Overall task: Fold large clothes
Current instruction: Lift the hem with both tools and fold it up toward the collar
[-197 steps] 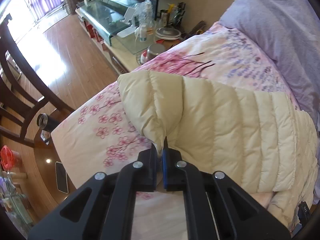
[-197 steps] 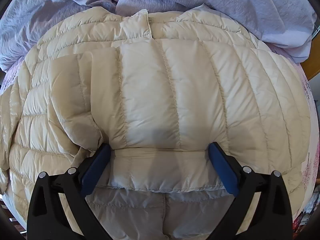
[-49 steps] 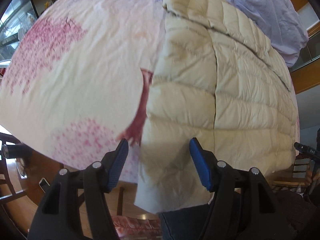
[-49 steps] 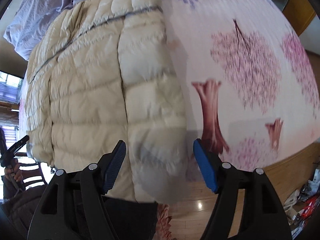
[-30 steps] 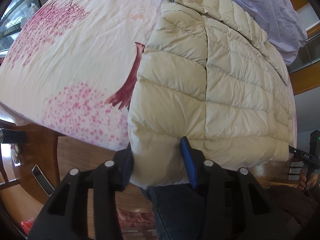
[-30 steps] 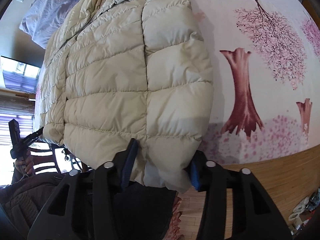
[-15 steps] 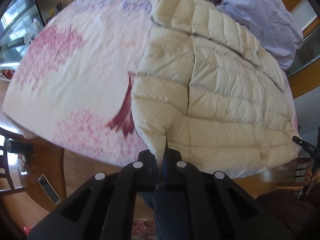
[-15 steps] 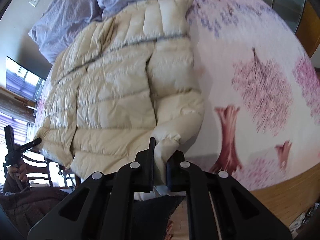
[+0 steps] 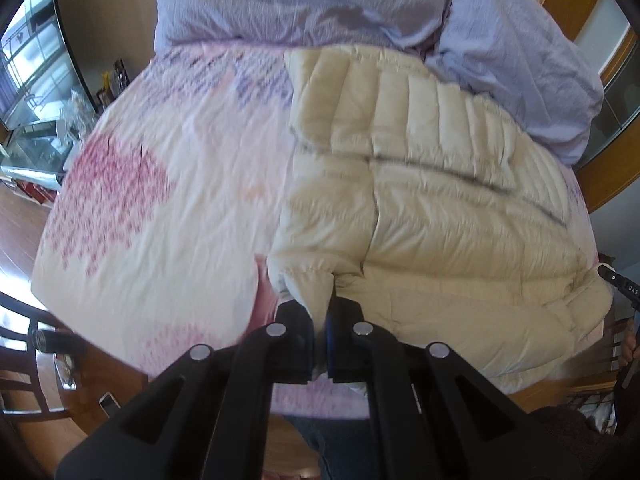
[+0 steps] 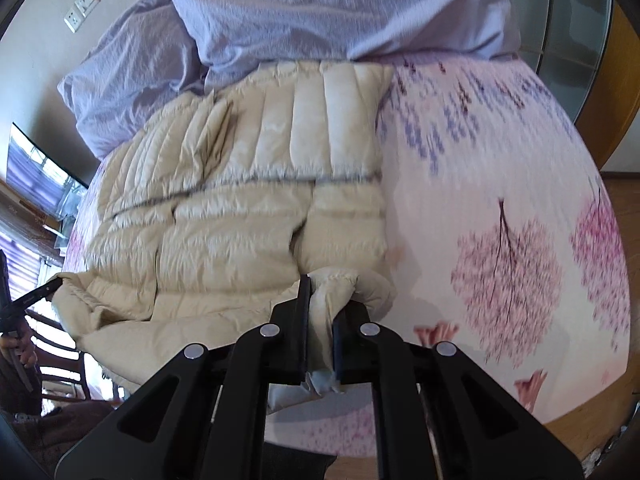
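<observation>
A cream quilted puffer jacket (image 9: pixel 432 208) lies on a bed with a pink blossom-print cover (image 9: pixel 160 200). My left gripper (image 9: pixel 320 312) is shut on the jacket's near left hem corner, and the corner is lifted off the bed. In the right wrist view the same jacket (image 10: pixel 240 208) fills the left half. My right gripper (image 10: pixel 320 316) is shut on the near right hem corner, and cream cloth bunches between its pads. Each gripper shows small in the other's view, at the jacket's far hem corner.
A crumpled lavender duvet (image 9: pixel 320 4) lies at the head of the bed, touching the jacket's collar end. Wooden floor (image 9: pixel 20 224), a dark chair (image 9: pixel 24 344) and a phone (image 9: pixel 109 402) sit at lower left. The person's dark trousers (image 9: pixel 340 440) show below the fingers.
Both grippers closed on the jacket's hem corners and then rose with them. The hem now hangs bunched from the jaws, and more of the bed and duvet is in view.
</observation>
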Tool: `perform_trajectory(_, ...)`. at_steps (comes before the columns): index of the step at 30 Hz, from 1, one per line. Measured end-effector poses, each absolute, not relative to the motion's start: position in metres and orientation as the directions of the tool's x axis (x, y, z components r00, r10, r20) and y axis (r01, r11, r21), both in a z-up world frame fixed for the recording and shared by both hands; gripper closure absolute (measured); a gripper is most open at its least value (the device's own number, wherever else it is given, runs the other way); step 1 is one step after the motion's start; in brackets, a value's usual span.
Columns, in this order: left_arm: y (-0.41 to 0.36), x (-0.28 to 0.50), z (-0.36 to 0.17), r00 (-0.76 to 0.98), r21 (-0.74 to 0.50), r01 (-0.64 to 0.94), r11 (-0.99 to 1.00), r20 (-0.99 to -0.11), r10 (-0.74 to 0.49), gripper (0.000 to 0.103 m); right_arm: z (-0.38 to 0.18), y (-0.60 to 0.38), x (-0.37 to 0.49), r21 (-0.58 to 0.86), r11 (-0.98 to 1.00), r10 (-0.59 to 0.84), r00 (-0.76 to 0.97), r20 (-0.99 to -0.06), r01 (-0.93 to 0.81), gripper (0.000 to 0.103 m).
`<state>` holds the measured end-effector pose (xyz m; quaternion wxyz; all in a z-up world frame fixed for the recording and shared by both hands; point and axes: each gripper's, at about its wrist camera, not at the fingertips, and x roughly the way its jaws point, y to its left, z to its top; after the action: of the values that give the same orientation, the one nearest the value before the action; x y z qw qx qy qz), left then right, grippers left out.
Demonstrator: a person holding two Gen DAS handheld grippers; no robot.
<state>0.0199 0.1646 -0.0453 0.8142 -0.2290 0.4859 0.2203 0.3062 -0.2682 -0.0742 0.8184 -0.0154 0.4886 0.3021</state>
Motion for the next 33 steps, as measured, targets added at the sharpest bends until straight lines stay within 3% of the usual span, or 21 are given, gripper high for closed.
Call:
perform_trajectory(19, 0.236, 0.158, 0.038, 0.559, -0.102, -0.591, 0.800, -0.767, 0.315, 0.099, 0.013, -0.196, 0.410, 0.171, 0.860, 0.456, 0.575, -0.679, -0.480, 0.094)
perform_trajectory(33, 0.292, 0.259, -0.003, 0.482, -0.088, -0.636, 0.766, -0.821, 0.305, 0.099, -0.029, -0.137, 0.505, 0.158, 0.907, 0.372, 0.570, -0.732, -0.390, 0.094)
